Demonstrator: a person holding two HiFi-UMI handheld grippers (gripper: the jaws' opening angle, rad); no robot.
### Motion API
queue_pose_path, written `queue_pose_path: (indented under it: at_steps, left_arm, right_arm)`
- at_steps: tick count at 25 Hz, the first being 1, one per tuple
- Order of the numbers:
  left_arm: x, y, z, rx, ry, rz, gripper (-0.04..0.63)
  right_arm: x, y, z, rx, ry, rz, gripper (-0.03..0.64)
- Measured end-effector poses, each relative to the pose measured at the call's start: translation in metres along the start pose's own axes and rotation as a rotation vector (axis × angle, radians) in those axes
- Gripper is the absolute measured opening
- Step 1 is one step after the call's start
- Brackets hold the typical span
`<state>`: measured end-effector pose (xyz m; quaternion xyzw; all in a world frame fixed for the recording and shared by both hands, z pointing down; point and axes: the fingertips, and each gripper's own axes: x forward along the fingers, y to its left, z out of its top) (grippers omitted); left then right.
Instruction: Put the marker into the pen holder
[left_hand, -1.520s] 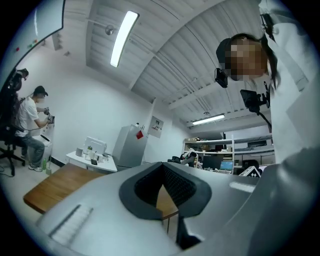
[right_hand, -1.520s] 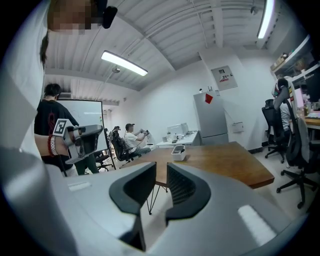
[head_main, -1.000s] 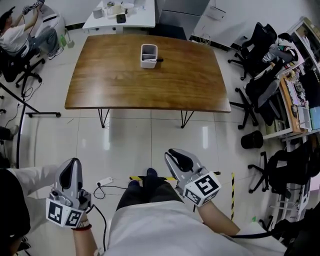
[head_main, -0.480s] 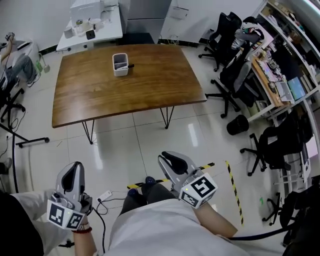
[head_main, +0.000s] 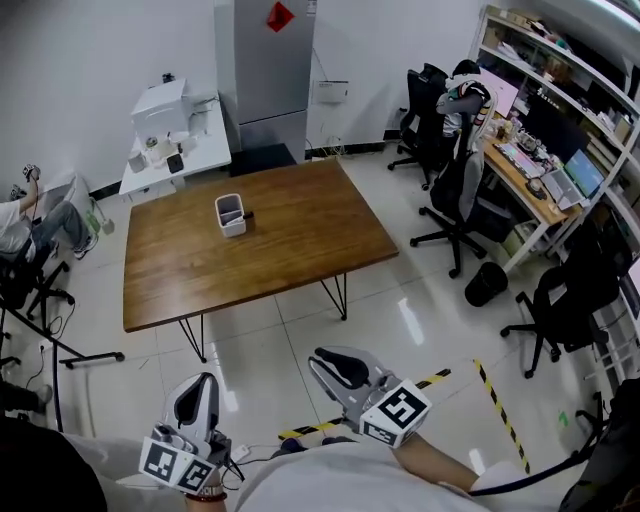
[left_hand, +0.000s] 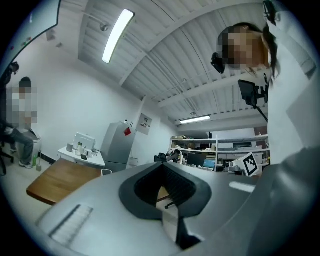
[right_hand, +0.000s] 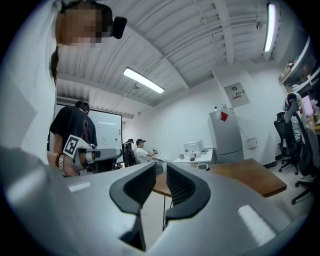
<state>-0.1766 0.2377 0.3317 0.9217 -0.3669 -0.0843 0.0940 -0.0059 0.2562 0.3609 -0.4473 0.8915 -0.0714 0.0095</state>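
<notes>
The marker is only a small dark sliver in my head view. It lies on the table just beside the white pen holder, and I cannot tell whether they touch. Both sit well apart from my grippers, which hang low over the tiled floor. The left gripper has its jaws pressed together at the tips with nothing in them. The right gripper has its jaws slightly spread, with a narrow, empty gap between them. Compared with a second ago, the table has slid left and shrunk in the head view, and a tall grey cabinet has come into sight. It bears a red label whose print is too small to read.
</notes>
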Motion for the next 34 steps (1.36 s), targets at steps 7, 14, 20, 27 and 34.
queue_pose_path:
  at_steps: [7, 14, 20, 27, 34]
  left_arm:
    - [0.023, -0.024, 0.002, 0.05, 0.003, 0.003, -0.008]
    - [0.022, -0.026, -0.009, 0.046, 0.029, 0.028, -0.008]
    - [0.013, -0.02, -0.011, 0.029, 0.033, 0.047, -0.008]
    - [0.011, -0.021, -0.015, 0.009, 0.035, 0.029, -0.008]
    - [0.007, -0.01, -0.005, 0.016, 0.021, 0.054, -0.008]
  right_arm:
    - [-0.004, -0.015, 0.009, -0.021, 0.005, 0.05, 0.02]
    - [0.005, -0.014, -0.004, -0.043, 0.065, 0.07, 0.011]
    - [0.006, -0.004, -0.01, -0.031, 0.084, 0.092, -0.005]
    - [0.005, -0.004, -0.014, -0.028, 0.093, 0.066, -0.005]
    - [0.019, 0.001, -0.009, -0.039, 0.092, 0.093, -0.005]
